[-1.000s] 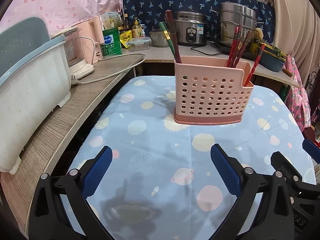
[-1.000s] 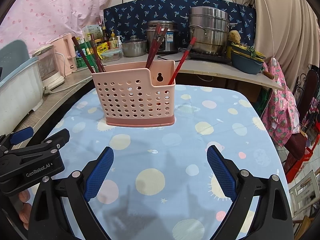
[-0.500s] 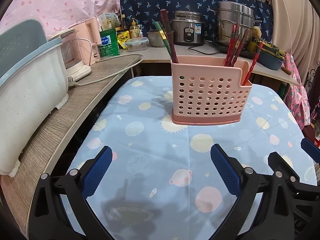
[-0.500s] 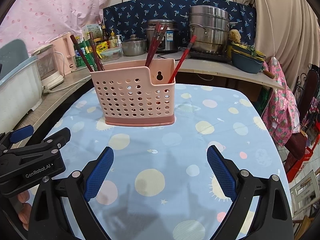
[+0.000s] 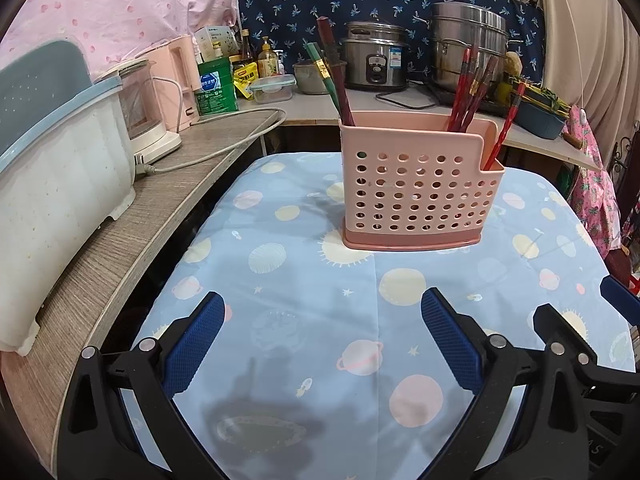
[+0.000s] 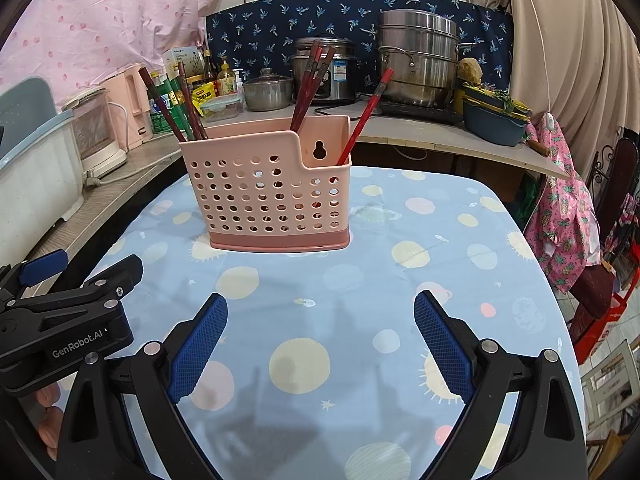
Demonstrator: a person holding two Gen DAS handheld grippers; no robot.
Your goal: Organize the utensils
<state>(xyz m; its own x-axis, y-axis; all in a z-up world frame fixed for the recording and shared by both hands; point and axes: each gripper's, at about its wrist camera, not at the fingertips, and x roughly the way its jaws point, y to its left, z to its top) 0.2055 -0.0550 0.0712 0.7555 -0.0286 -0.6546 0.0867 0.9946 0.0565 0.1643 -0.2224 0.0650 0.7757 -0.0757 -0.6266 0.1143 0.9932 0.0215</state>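
Observation:
A pink perforated utensil holder [image 5: 416,188] stands on the blue planet-print tablecloth [image 5: 320,320]; it also shows in the right wrist view [image 6: 268,192]. Dark and green chopsticks [image 5: 334,76] stand in its left end, red chopsticks [image 5: 470,88] in the middle, and one red chopstick [image 5: 506,128] in the low right compartment. My left gripper [image 5: 320,312] is open and empty, well short of the holder. My right gripper [image 6: 320,316] is open and empty beside it, also short of the holder [image 6: 268,192].
A wooden counter [image 5: 132,240] runs along the left with a white and blue tub [image 5: 52,184], a blender [image 5: 148,120] and a cable. Pots, a rice cooker [image 5: 374,66] and bottles stand on the back counter. Pink cloth hangs at the right [image 6: 560,216].
Both grippers have drifted slightly; the holder sits a little nearer and more to the left in the left wrist view. Both grippers stay open and empty.

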